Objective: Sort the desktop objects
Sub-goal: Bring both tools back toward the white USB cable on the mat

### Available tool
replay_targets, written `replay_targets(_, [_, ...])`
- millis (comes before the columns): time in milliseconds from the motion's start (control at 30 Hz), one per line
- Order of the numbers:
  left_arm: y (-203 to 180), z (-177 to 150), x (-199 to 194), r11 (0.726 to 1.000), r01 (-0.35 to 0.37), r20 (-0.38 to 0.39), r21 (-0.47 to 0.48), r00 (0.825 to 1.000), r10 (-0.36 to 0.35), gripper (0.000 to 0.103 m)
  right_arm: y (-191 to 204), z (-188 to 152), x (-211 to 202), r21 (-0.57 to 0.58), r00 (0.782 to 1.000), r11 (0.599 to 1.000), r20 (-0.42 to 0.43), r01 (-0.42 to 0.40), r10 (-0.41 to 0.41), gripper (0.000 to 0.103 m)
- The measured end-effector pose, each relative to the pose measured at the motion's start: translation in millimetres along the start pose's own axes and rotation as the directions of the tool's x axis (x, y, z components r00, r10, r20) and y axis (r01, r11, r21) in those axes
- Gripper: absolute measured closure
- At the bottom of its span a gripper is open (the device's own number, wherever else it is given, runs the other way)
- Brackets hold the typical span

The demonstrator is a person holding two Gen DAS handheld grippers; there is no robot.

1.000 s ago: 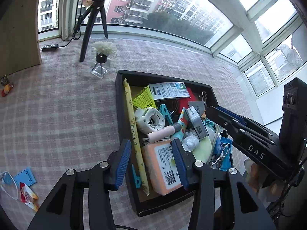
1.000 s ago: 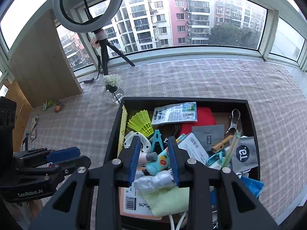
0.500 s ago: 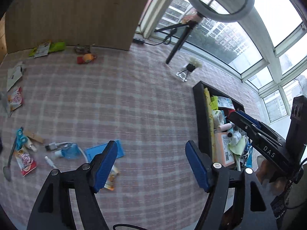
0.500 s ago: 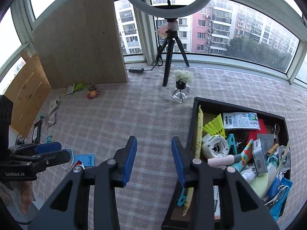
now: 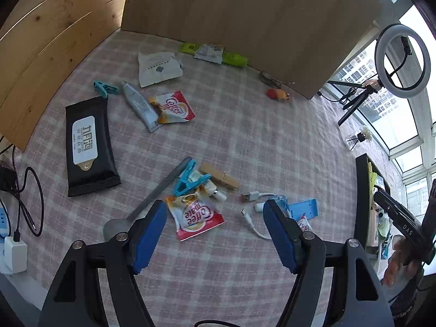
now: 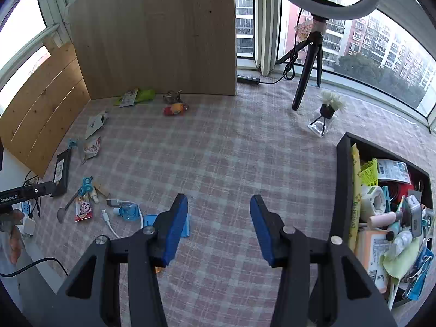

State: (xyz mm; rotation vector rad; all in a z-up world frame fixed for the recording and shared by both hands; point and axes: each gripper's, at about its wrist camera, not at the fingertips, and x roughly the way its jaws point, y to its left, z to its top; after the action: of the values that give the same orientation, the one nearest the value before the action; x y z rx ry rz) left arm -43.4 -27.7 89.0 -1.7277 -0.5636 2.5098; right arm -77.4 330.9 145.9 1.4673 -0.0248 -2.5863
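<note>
Left hand-held gripper point(image 5: 215, 234): we see its jaws spread wide with nothing between them; they have just been opening. We hang it over the loose clutter in the lower middle of the left wrist frame, which we judge readies it for a fresh pick.

Right hand-held gripper point(image 6: 219, 227): its jaws also stand apart and empty, having just been opening, over bare checked tabletop point(image 6: 231, 150) at the bottom centre of the right wrist frame.

Sachet point(image 5: 194, 216): we find this red and white packet lying flat between the left gripper's pads in the picture, the likeliest next pick in our judgement.

Clip point(image 5: 189, 178): the blue clip sits just above the sachet, touching a wooden peg point(image 5: 219, 179) and lying across a grey spoon point(image 5: 152, 194).

Cable point(image 5: 253, 212): the white USB lead curls right of the sachet, beside a blue stand point(image 5: 303, 208).

Wipes point(image 5: 88, 143): the black pack lies apart at the left of the frame.

Tray point(image 6: 342, 190): at the right edge of the right wrist frame; we see it already crowded with sorted things, so it serves as the collecting place.

Remaining: we judge many pieces still lie on the tabletop, unsorted.
</note>
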Motion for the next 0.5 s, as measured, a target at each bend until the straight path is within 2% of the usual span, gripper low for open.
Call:
replay_targets(300, [32.8, -12.6, 18.9, 0.998, -0.021, -0.07, 0.067, 0.997, 0.026, 0.032, 41.6, -18.0, 29.8, 0.002, 0.991, 0.997, -0.106, -0.081, 0.08, 0.054])
replay_targets(500, [32.9, -33.8, 37.8, 0.999, 0.016, -0.123, 0.052, 0.992, -0.01, 0.033, 77.3, -28.8, 41.9, -0.065, 0.983, 0.99, -0.143, -0.126, 0.116, 0.054])
